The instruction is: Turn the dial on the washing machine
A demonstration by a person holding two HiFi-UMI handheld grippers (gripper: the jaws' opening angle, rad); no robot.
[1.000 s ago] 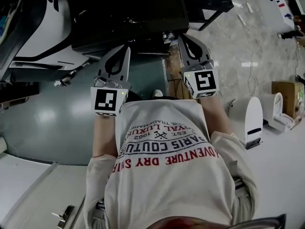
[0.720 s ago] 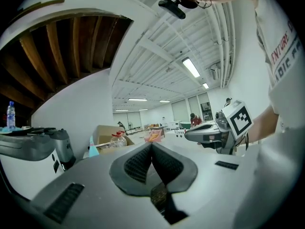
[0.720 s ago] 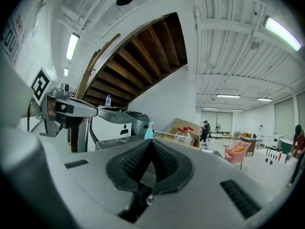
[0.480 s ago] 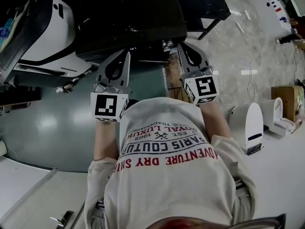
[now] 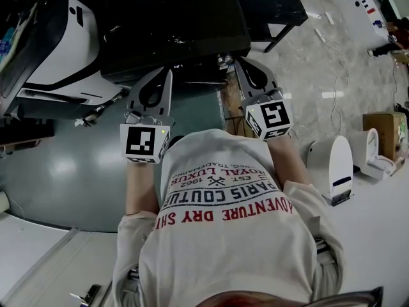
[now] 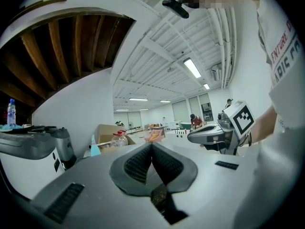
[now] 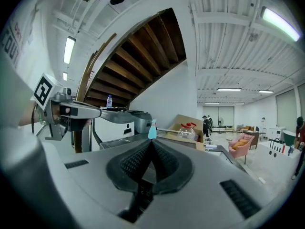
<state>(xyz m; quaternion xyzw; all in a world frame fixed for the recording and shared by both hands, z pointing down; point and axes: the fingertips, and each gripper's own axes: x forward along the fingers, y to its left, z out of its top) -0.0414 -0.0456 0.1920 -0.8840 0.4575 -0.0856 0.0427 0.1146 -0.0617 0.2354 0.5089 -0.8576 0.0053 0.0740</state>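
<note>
The dial cannot be picked out in any view, nor can I tell which unit is the washing machine. In the head view a white machine (image 5: 62,38) stands at ten o'clock, beside a dark surface (image 5: 179,18) at twelve o'clock. Near that surface's front edge, the left hand-held gripper (image 5: 167,75) and the right hand-held gripper (image 5: 239,64) point toward twelve o'clock, side by side and apart. Each has its jaws pressed together on nothing. In the right gripper view a teal spray bottle (image 7: 152,129) stands beyond the closed tips, with a cardboard box (image 7: 183,122) at its three o'clock. The person's printed shirt (image 5: 223,229) fills six o'clock of the head view.
</note>
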